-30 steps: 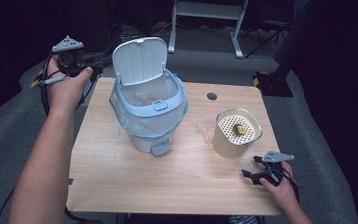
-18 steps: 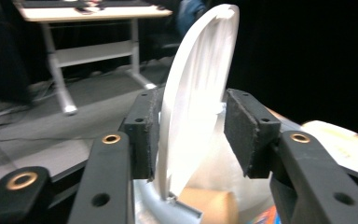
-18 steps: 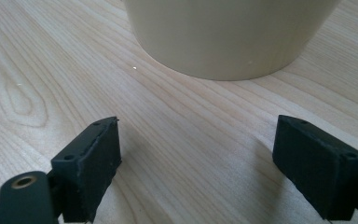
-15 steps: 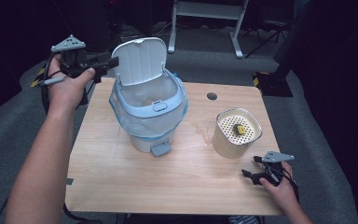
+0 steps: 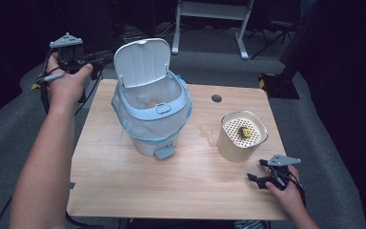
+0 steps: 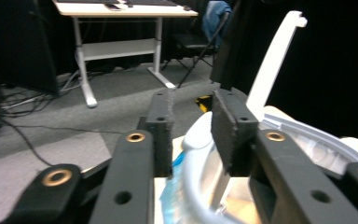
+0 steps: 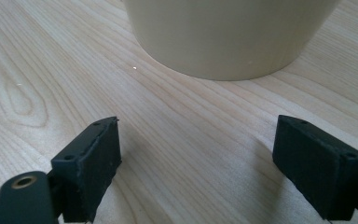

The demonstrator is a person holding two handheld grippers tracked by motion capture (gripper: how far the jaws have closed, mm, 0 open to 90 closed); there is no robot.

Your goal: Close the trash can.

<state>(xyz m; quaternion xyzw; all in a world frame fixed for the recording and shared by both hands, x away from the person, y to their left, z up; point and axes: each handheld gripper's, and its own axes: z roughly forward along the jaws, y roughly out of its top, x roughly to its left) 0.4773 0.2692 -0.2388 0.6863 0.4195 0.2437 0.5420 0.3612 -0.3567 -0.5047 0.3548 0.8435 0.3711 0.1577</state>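
Probably light, stiff plastic, the bin [image 5: 150,119] stands mid-table, lid [image 5: 140,62] upright; take that thin lid by its edge. Left gripper [image 5: 97,58] jaws, just closing, gape empty beside it.

The pedal bin [image 5: 151,119] is pale blue-grey, lined with a blue plastic bag, standing upright with its white lid [image 5: 141,62] raised nearly vertical. In the left gripper view the lid's edge rises just beyond the left gripper's fingers [image 6: 233,126], apart from them, with the bin's rim directly below the fingertips.
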